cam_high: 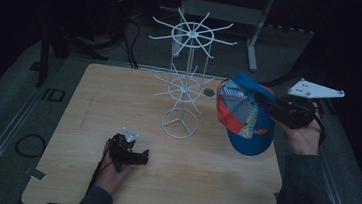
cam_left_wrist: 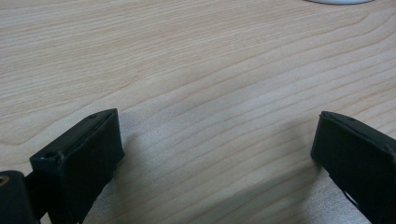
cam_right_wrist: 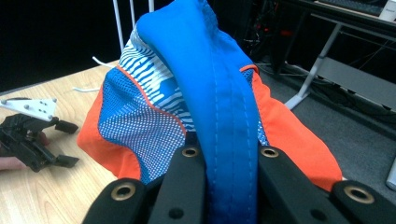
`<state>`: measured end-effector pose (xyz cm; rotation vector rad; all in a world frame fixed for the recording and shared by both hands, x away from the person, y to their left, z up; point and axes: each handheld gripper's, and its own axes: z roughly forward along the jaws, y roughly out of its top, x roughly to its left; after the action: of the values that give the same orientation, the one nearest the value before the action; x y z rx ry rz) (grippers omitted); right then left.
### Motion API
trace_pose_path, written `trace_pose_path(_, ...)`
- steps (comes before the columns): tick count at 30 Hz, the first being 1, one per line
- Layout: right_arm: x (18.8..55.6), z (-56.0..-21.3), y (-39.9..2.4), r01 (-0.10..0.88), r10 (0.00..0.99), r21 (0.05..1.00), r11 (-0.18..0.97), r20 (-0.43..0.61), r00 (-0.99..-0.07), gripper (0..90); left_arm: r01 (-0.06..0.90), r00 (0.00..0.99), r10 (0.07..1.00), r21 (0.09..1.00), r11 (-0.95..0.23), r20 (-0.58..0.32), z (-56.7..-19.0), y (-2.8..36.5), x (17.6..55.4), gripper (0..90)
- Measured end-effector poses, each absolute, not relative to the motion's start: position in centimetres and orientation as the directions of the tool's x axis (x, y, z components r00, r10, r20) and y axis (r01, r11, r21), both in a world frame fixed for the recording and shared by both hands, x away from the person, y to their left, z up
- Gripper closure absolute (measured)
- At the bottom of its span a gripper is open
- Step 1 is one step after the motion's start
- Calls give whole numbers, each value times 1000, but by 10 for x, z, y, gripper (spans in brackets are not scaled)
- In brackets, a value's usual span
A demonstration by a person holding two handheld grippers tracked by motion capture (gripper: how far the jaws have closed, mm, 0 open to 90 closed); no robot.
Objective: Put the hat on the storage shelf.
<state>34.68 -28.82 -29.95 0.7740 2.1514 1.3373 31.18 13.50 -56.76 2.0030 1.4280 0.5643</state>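
At right of the high view, the right gripper (cam_high: 268, 109) clamps the blue-and-orange mesh cap (cam_high: 244, 113) by its brim, beside the white wire rack (cam_high: 185, 77); best lift it onto a prong gently. Left gripper (cam_high: 136, 156) rests wide open, empty, on the counter (cam_high: 211, 185).

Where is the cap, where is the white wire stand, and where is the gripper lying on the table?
cap (cam_high: 245, 116), high view, on its striped crown.
white wire stand (cam_high: 181, 124), high view, on its round base.
left gripper (cam_high: 139, 158), high view, between its open jaws.

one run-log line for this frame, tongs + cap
right tongs: shut on cap brim, held above table edge | left tongs: open, resting on table | rack: bare
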Motion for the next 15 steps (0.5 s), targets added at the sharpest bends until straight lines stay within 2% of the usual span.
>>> trace_pose_path(15,347,-291,-290,189,695,925,329,-101,-712,871,685,328,945,689,-234,-5,-568,135,312,24)
